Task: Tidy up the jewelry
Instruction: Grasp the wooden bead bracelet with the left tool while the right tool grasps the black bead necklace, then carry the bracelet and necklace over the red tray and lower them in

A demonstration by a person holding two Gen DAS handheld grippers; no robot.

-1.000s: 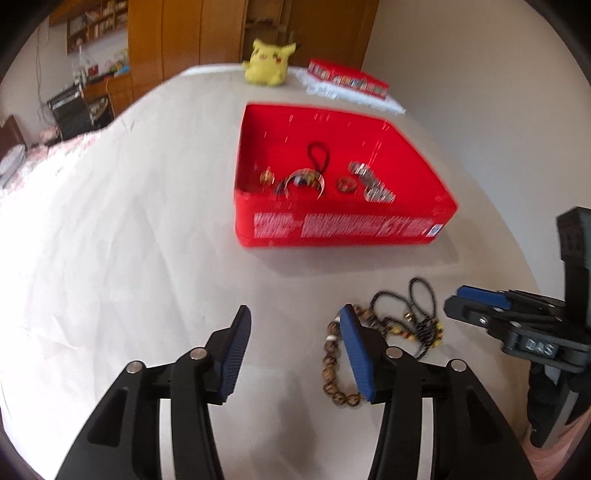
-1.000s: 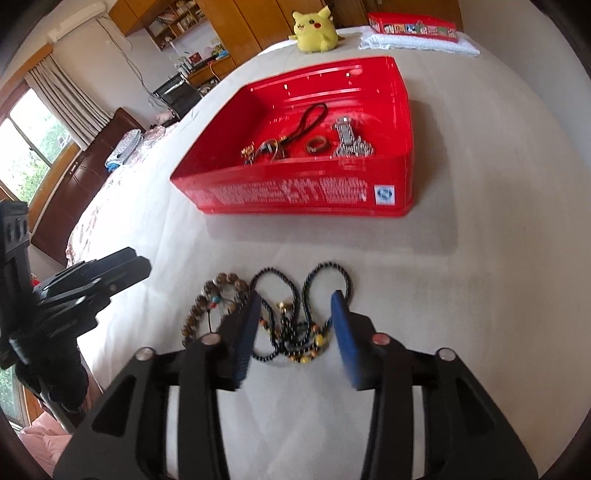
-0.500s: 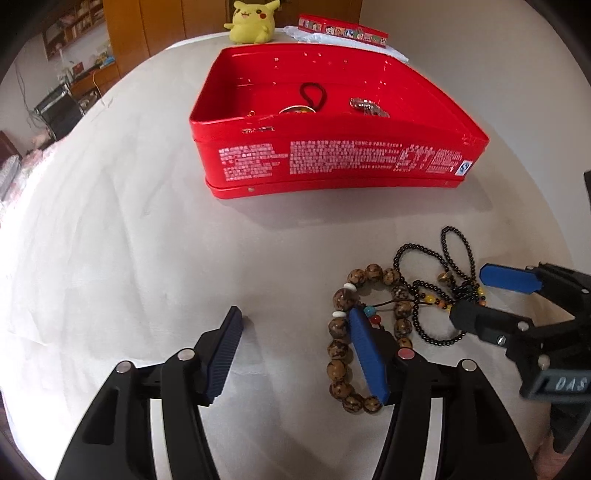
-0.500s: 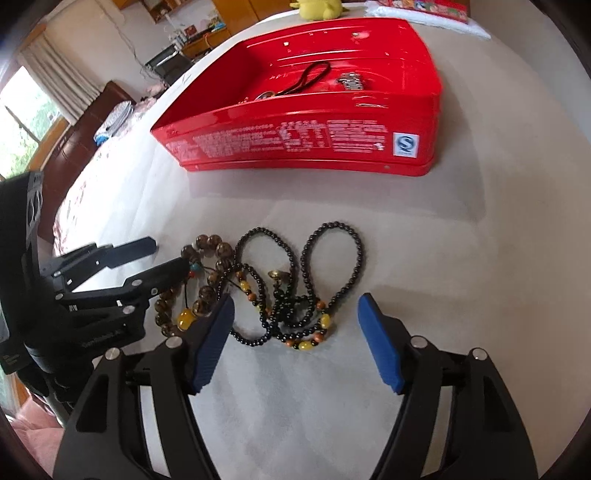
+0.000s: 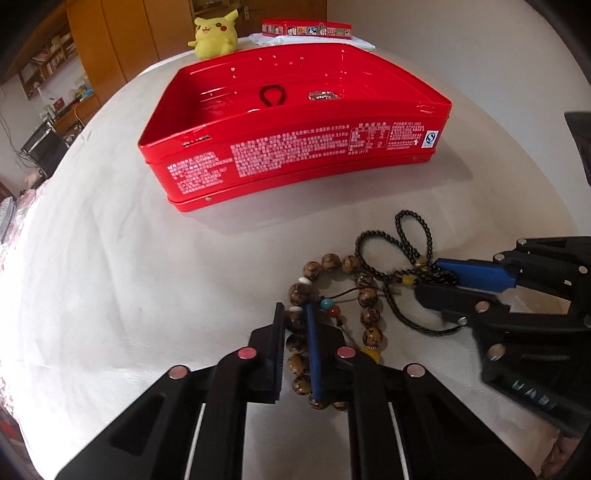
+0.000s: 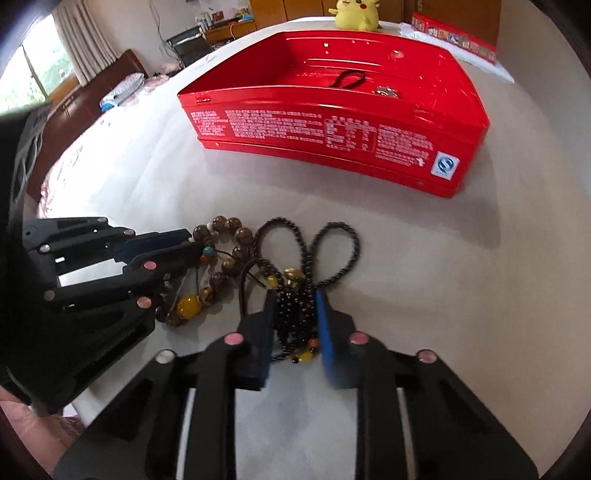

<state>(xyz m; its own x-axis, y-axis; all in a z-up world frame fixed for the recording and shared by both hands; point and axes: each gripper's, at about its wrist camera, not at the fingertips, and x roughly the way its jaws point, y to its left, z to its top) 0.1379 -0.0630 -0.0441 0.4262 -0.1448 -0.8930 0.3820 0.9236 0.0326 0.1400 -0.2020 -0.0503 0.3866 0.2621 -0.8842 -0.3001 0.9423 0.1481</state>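
A brown wooden-bead bracelet [image 5: 330, 262] [image 6: 236, 236] and a black bead necklace [image 5: 426, 230] [image 6: 355, 242] lie tangled side by side on the white cloth, in front of the open red tin [image 5: 295, 155] [image 6: 332, 129]. My left gripper [image 5: 293, 314] [image 6: 194, 242] points down on the bracelet's left side, jaws closing, pads pressed on its beads. My right gripper [image 6: 295, 299] [image 5: 428, 277] is closing on the necklace's bunched black and amber beads, which fill the gap between its pads. A black cord loop [image 5: 271, 96] and a silver piece [image 5: 325, 96] lie in the tin.
A yellow plush toy [image 5: 214, 35] and a small flat red box [image 5: 306, 27] on a white cloth stand beyond the tin at the table's far edge. Shelves and dark furniture are off to the left. Bare white cloth stretches left of the bracelet.
Both grippers sank toward the table and nearer the beads. Both pairs of jaws went from wide apart to closed, the left on the brown bracelet, the right on the black necklace.
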